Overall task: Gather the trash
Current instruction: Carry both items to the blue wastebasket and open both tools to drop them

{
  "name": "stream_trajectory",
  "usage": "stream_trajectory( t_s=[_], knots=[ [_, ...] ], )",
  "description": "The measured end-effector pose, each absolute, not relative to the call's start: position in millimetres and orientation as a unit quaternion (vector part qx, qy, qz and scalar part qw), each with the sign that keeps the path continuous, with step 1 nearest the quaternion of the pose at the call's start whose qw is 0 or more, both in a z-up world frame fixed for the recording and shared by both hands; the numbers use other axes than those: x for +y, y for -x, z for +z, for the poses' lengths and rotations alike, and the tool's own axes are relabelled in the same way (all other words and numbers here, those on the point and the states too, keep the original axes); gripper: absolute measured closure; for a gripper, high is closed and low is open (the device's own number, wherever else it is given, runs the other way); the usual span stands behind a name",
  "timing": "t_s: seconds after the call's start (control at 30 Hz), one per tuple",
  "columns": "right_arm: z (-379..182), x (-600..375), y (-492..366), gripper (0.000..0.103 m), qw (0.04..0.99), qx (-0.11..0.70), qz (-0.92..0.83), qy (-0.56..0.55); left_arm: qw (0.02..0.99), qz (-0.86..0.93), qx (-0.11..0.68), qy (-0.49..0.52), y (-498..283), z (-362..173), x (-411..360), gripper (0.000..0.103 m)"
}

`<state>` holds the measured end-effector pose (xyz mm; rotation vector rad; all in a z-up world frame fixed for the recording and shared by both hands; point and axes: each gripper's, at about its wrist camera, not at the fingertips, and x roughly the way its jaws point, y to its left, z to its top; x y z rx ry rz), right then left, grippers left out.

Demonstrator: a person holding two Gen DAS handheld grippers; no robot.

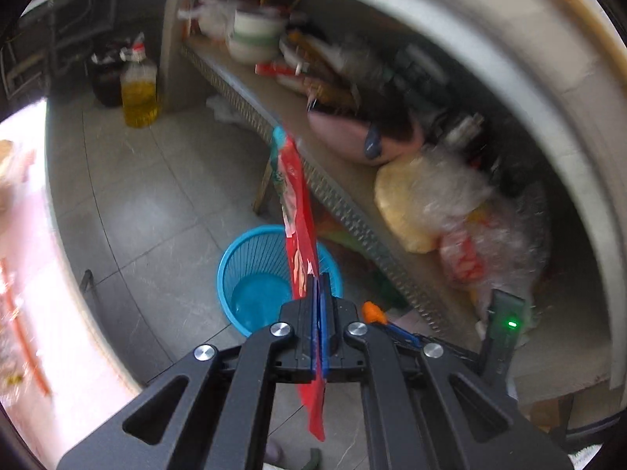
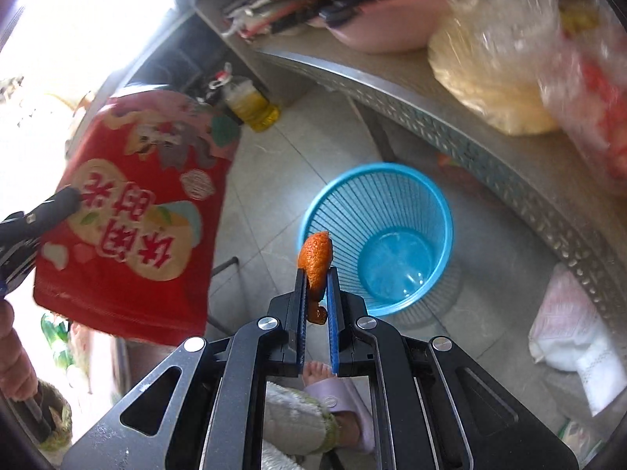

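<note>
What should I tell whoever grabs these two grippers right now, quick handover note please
Left gripper: shut on the red snack bag, which hangs flat from the jaws.
Right gripper: shut on a piece of orange peel.
Blue waste basket: on the floor beside the low shelf, looks empty.
Done: both pieces picked up.
Left: bring both over the basket and release.

I count one blue slatted plastic wastebasket (image 2: 378, 235) at centre frame, one red printed snack pouch (image 2: 137, 215) at left, one scrap of orange peel (image 2: 315, 260) in the middle, and one clear yellow-oil jug (image 2: 250, 102) upper left. Two black two-finger grippers (image 1: 319, 278) (image 2: 316, 274) are mine.
</note>
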<state>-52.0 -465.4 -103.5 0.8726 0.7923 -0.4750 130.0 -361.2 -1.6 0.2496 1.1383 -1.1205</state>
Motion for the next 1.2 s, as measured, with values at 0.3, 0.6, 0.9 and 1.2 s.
stream_trajectory(
  t_s=[0.3,0.6,0.9,1.2],
  knots=[
    [-156,-501,9,0.095,0.775,0.405,-0.225,-0.429,0.659,-0.445,0.572,-0.2,-161,-91,-442,0.102],
    [-216,-524,-30,0.054,0.74,0.443,-0.23,-0.451,0.663,-0.394,0.582,-0.259,-170,-139,-477,0.071],
    [-188,-518,9,0.054,0.754,0.419,-0.249,-0.439,0.696,-0.401,0.545,-0.24,-176,-94,-445,0.055],
    [-142,-486,30,0.054,0.791,0.403,-0.26,-0.38,0.747,-0.424,0.491,-0.146,-172,-3,-355,0.046]
  ],
)
